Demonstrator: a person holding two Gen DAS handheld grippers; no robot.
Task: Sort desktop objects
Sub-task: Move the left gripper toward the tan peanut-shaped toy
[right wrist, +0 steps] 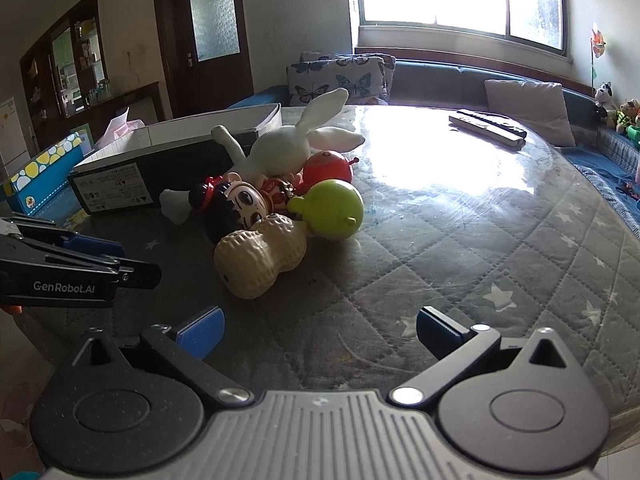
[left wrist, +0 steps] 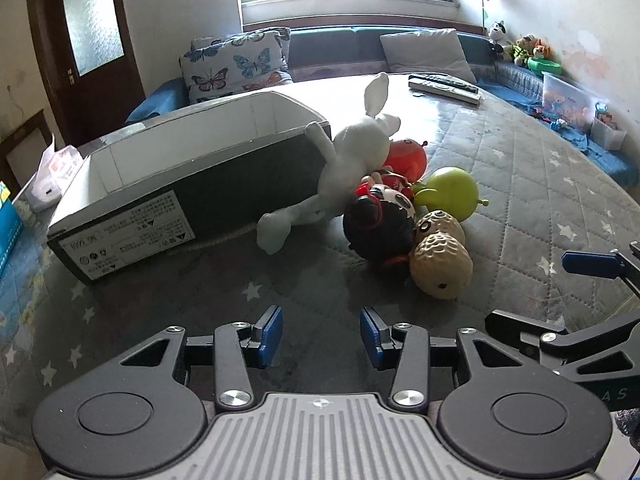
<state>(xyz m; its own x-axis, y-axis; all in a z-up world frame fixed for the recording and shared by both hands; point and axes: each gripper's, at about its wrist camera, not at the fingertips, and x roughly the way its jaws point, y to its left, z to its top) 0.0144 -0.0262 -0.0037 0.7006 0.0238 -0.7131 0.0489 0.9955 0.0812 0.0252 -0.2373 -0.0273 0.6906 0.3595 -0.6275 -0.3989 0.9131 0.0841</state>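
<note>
Just ahead of the right gripper (right wrist: 320, 334), whose fingers stand wide apart with nothing between them, a peanut-shaped toy (right wrist: 260, 258) lies nearest in a small heap of toys on the quilted table cover (right wrist: 460, 248). Behind it and touching it are seen a big-headed doll with black hair (right wrist: 236, 204), a green round toy (right wrist: 336, 208), a red round toy (right wrist: 328, 166) and a white plush rabbit (right wrist: 288, 144) draped across the back of the heap. Beyond and to the left of the heap, an open cardboard box (left wrist: 192, 168) is seen, its near wall touched by the rabbit's limb; it is judged to be the place meant for the toys. The left gripper (left wrist: 320, 334) is held lower and to the left, its pads parted and empty, with the peanut ahead and slightly to its right. The peanut is best taken first, since it is foremost and uncovered; it should be grasped across its narrow waist, so that the rounded lobes cannot slip out. The approach should be kept low and straight, lest the doll or green toy be nudged and rolled away. A remote control (right wrist: 488, 128) lies well beyond, untouched.
</note>
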